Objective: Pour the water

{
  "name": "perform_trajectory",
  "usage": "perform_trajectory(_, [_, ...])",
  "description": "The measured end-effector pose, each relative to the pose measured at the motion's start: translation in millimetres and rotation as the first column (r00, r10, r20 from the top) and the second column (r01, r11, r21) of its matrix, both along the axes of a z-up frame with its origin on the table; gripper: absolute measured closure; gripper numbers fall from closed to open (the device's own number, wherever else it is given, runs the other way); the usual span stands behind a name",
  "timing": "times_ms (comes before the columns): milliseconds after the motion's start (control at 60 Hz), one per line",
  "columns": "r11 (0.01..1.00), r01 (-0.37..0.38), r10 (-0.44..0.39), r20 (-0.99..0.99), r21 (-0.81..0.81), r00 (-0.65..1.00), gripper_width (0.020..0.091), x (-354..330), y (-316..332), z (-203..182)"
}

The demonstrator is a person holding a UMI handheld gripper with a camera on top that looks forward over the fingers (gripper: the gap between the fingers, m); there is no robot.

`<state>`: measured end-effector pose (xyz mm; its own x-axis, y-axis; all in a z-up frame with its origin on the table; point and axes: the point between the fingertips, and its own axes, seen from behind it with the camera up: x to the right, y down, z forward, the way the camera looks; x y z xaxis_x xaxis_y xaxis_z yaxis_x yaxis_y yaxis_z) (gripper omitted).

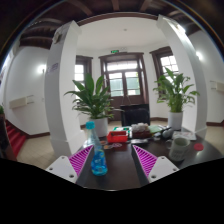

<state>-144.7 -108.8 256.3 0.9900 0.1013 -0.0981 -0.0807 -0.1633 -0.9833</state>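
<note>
A clear blue plastic water bottle [98,160] stands upright on the dark table [120,170], between my fingers and close to the left finger's magenta pad [82,162]. A gap shows between the bottle and the right pad [144,160]. My gripper [113,163] is open and holds nothing. A clear cup [179,146] stands on the table to the right, beyond the right finger.
A red box [118,137] and other small items lie at the table's far side. Two large potted plants [95,100] [176,92] stand behind the table, flanking white pillars and a dark-framed door [125,78].
</note>
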Motion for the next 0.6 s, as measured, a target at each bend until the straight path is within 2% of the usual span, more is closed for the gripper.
perform_trajectory(133, [0.997, -0.078, 0.077, -0.04, -0.018, 0.996, 0.0341, -39, 21, -5])
perform_trajectory(317, [0.994, -0.081, 0.087, 0.086, -0.07, 0.993, 0.0332, -67, 64, -15])
perform_trajectory(500, [0.993, -0.107, 0.112, 0.111, -0.05, 0.987, 0.0319, -92, 102, 4])
perform_trajectory(600, [0.996, -0.079, 0.085, 0.142, -0.042, 0.986, 0.0334, -88, 114, 14])
